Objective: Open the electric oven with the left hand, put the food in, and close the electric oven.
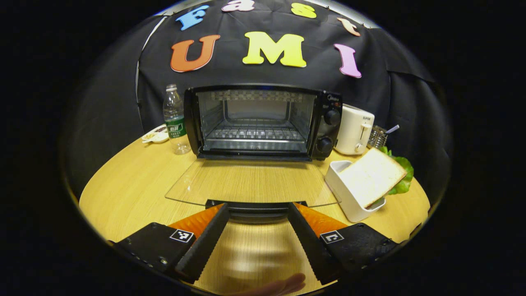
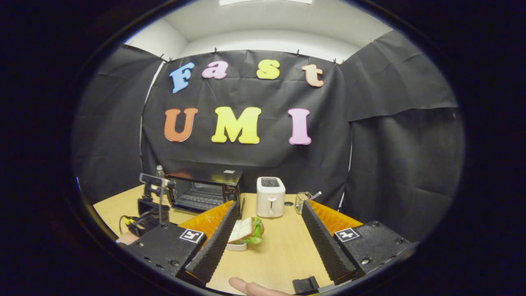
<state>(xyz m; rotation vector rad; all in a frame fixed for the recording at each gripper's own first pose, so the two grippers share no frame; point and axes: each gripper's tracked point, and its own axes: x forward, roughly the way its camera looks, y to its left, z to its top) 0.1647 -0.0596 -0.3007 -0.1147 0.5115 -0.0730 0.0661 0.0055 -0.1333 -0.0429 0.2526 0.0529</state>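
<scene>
Standing at 12 o'clock in the left gripper view, the electric oven is black and boxy, its cavity bare metal with a wire rack across it. Glass door dropped flat toward the camera, wood grain showing through it; door handle at the near edge, between the left gripper fingers, which stand wide apart and grip nothing. Two round knobs stacked on the oven's right panel.

At 3 o'clock: slice of toast, pale and square, leaning in a white rectangular dish, with green lettuce behind it. White toaster at 2 o'clock, just beside the oven. Clear plastic water bottle at 10 o'clock, small plate beyond it. Round light-wood table, smooth.

Right gripper view: right gripper spread wide, empty, well back from the oven. Toast and dish sit low between its ribbed fingers. A fingertip shows at 6 o'clock
</scene>
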